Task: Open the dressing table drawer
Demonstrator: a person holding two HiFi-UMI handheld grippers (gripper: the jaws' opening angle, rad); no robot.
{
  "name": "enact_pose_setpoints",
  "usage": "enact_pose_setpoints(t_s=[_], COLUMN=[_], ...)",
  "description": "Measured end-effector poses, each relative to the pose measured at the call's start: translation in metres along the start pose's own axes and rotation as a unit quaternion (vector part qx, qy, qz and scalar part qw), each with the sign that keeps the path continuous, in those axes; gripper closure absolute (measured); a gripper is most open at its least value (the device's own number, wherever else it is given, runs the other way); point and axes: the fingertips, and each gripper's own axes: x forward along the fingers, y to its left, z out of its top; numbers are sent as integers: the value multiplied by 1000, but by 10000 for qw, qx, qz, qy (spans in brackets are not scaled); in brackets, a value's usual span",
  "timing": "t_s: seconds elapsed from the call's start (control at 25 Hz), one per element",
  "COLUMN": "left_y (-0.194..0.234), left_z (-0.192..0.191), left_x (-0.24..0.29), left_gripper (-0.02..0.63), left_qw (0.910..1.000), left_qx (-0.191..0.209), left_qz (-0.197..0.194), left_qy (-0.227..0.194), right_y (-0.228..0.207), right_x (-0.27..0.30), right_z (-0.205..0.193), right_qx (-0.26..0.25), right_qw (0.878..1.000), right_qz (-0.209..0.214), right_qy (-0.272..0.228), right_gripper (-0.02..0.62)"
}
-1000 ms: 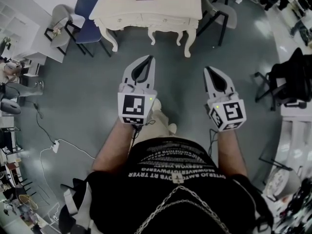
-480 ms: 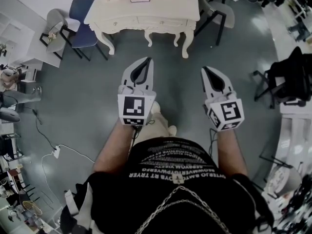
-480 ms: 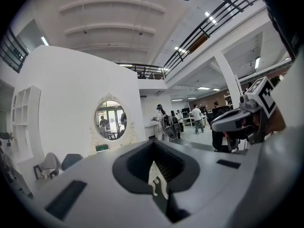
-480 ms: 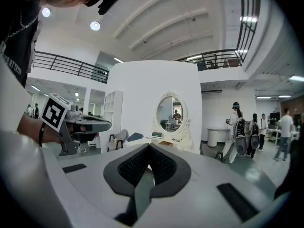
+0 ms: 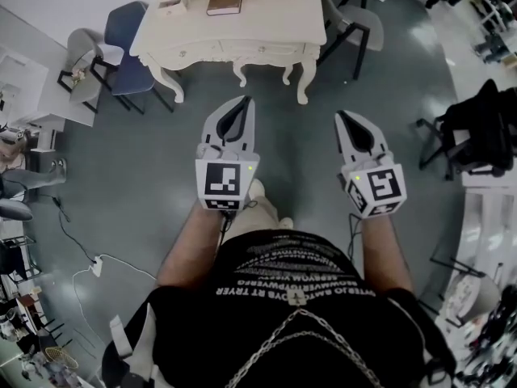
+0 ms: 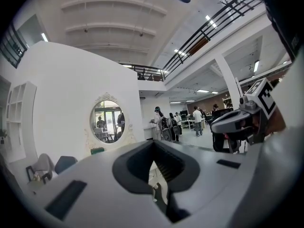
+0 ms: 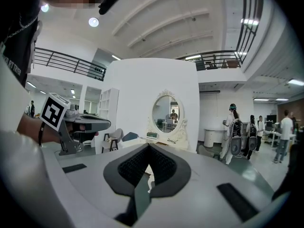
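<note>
The drawer (image 5: pixel 216 52) is seen shut in the front of the cream dressing table (image 5: pixel 279 24), at the top of the head view. A brown book (image 5: pixel 224 1) is laid on its worktop. The left tool (image 5: pixel 245 101) and the right tool (image 5: pixel 340 116) are held over the grey floor (image 5: pixel 145 152), well apart from the table. Both are pinched shut, and nothing is held.

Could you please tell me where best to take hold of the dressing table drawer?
By the pull on the drawer front, coming in level from the person's side: the front faces that way, tucked under the overhanging tabletop. The pull itself is too small to make out here.
</note>
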Motion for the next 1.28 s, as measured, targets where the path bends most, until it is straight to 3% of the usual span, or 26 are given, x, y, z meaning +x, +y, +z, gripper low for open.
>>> enact_pose_setpoints(t_s=[1.28], left_y=[115], left_z=[6], left_x=[119], left_gripper=[601], left_qw=[9989], left_qx=[118], left_qz=[-460], left_qy=[-53], right_y=[-27], right_x=[157], right_z=[41], right_qx=[47], right_qw=[9997], right_qz=[-220], right_qy=[-33], right_gripper=[594])
